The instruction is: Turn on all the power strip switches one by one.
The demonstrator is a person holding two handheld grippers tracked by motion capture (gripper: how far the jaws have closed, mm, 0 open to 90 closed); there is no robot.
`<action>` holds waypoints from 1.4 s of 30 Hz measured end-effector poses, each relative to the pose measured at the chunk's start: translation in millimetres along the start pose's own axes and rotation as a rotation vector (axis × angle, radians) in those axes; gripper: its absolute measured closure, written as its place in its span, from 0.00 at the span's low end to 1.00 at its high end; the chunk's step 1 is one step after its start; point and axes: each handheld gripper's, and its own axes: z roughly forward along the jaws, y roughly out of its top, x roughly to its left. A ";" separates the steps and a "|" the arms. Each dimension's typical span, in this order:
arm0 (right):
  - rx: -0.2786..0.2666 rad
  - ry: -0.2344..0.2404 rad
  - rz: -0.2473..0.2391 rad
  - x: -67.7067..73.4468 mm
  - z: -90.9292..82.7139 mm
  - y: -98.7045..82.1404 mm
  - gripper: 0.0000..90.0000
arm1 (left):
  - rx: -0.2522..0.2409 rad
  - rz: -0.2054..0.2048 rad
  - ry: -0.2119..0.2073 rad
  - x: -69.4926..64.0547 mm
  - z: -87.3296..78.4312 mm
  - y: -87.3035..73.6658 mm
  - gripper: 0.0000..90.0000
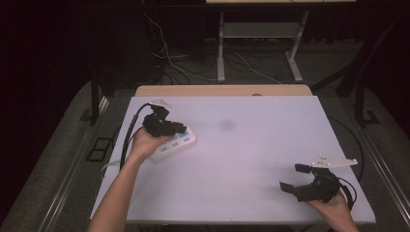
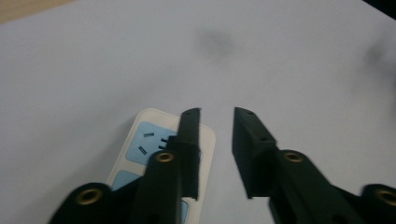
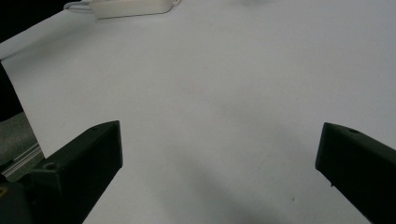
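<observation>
A white power strip (image 1: 176, 143) with pale blue socket panels lies on the left part of the white tabletop (image 1: 251, 154). My left gripper (image 1: 181, 129) hovers just above it, held in a hand. In the left gripper view the strip (image 2: 144, 144) lies under the left jaw, and the left gripper (image 2: 217, 114) has a clear gap between its jaws with nothing in it. My right gripper (image 1: 293, 177) rests near the front right corner, wide open and empty. The right gripper view looks between the right gripper's (image 3: 219, 140) jaws across bare table to the strip (image 3: 130, 7) far off.
A faint dark smudge (image 1: 226, 125) marks the tabletop's middle back. A wooden edge (image 1: 222, 90) borders the far side. The strip's cord (image 1: 126, 140) loops off the left edge. Beyond are a metal stand (image 1: 221, 48) and floor cables (image 1: 241, 65).
</observation>
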 end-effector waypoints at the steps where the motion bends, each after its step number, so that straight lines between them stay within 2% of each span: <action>1: -0.001 0.001 0.001 0.1 0.0 0.1 0.01 | -0.021 -0.010 0.009 -2.0 -3.4 -0.2 0.63; 3: -0.002 0.002 0.002 0.2 -0.3 0.3 0.01 | -0.056 -0.031 0.030 -5.4 -9.9 -1.3 0.45; 6: -0.004 0.003 0.001 0.4 -0.5 0.5 0.01 | -0.098 -0.066 0.046 -8.1 -19.0 -5.9 0.25; 10: -0.008 0.004 0.005 -0.3 -0.6 0.5 0.01 | -0.099 -0.076 0.066 -14.4 -27.2 -13.8 0.02; 11: -0.010 0.003 0.006 -0.2 -0.8 0.6 0.01 | -0.095 -0.075 0.073 -16.9 -28.7 -16.1 0.00; 17: -0.010 0.007 0.007 0.3 -0.3 0.9 0.01 | -0.137 -0.064 0.087 -32.1 -36.1 -31.3 0.00; 19: -0.010 0.008 0.007 0.6 -0.4 0.8 0.01 | -0.143 -0.055 0.107 -37.1 -36.5 -36.9 0.00; 23: -0.010 0.010 0.009 0.9 -0.3 0.5 0.01 | -0.169 -0.050 0.089 -44.4 -37.2 -48.4 0.00; 26: -0.012 0.011 0.009 1.0 -0.4 0.4 0.01 | -0.187 -0.052 0.094 -48.9 -38.4 -57.5 0.00; 29: -0.015 0.009 0.009 1.1 -1.2 0.3 0.01 | -0.210 -0.037 0.103 -56.7 -40.5 -67.2 0.00; 36: -0.023 0.012 0.012 1.7 -2.9 -0.3 0.01 | -0.250 -0.022 0.070 -73.7 -38.5 -88.7 0.00; 42: -0.032 0.022 0.021 1.7 -3.5 -0.3 0.01 | -0.235 -0.010 0.048 -85.6 -33.9 -105.8 0.00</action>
